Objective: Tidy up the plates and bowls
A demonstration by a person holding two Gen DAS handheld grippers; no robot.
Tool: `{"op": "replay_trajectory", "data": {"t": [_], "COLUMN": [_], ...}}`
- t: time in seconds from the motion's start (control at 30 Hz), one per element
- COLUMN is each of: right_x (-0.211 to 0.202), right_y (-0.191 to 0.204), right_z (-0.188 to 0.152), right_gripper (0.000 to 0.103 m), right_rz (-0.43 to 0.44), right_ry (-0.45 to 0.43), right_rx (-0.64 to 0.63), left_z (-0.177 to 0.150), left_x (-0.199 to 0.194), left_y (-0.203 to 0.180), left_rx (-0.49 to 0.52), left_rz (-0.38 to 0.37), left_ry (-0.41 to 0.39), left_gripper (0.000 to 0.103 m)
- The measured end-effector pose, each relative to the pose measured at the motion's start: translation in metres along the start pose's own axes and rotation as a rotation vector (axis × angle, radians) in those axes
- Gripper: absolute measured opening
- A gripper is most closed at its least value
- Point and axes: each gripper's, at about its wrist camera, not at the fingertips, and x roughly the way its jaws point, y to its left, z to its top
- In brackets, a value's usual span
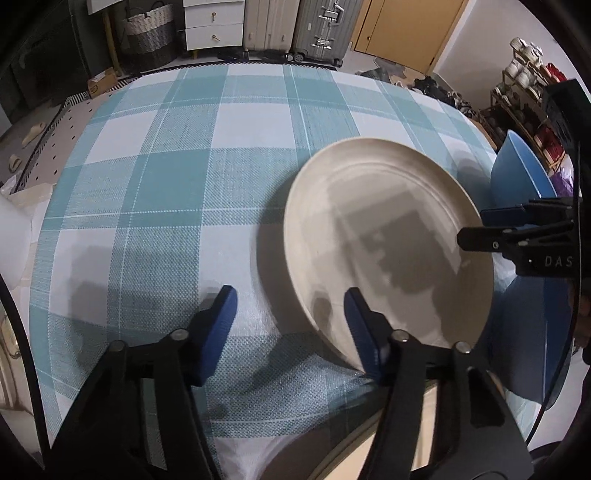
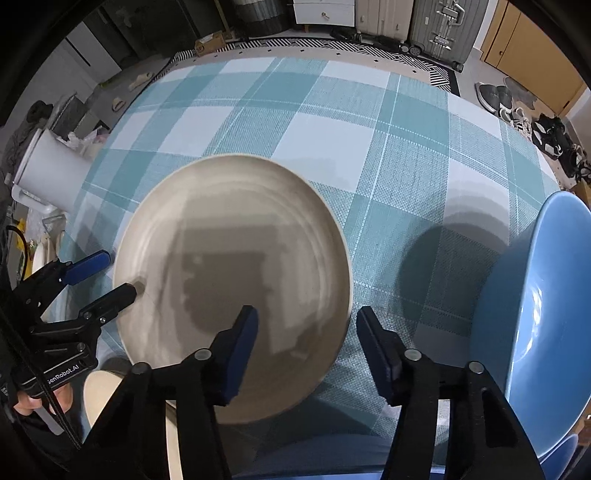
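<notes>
A cream plate [image 1: 388,229] [image 2: 229,266] lies on the teal checked tablecloth [image 1: 184,166]. My left gripper [image 1: 290,295] straddles its left rim, one blue pad over the plate's inside and the other over the cloth. Neither pad touches the rim, so the gripper is open. On the opposite side, my right gripper [image 2: 306,312] straddles the right rim in the same way, open with a wide gap. Each gripper also shows in the other's view: the right gripper [image 1: 472,223] and the left gripper [image 2: 120,273]. A blue bowl [image 2: 535,314] [image 1: 517,177] stands to the right of the plate.
A white cylindrical container [image 2: 51,173] stands off the table's left edge. Beyond the far edge are suitcases [image 1: 295,26], white drawers [image 1: 214,26] and a woven basket [image 1: 147,33]. A rack of cups and shoes [image 1: 524,85] is at the right.
</notes>
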Motion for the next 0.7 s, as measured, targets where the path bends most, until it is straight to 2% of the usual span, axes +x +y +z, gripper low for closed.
{"op": "replay_trajectory", "data": {"t": [0.2, 0.27, 0.4, 0.7], "right_x": [0.007, 0.008, 0.007, -0.001], "right_y": [0.0, 0.002, 0.003, 0.01], "right_z": [-0.003, -0.005, -0.007, -0.009], "right_gripper": [0.035, 0.029, 0.019, 0.016], "right_rz": [-0.036, -0.054, -0.085, -0.081], "right_ry": [0.015, 0.02, 0.018, -0.023], "right_rx": [-0.009, -0.026, -0.038, -0.042], "left_z": [-0.003, -0.004, -0.005, -0.004], "left_x": [0.005, 0.005, 0.003, -0.006], "left_y": [-0.005, -0.009, -0.013, -0.005], "left_rx": [0.028, 0.045, 0.065, 0.035], "left_rz": [-0.002, -0.018, 0.007, 0.018], "left_ry": [0.013, 0.005, -0.006, -0.04], "left_gripper": [0.028, 0.016, 0.015, 0.014]}}
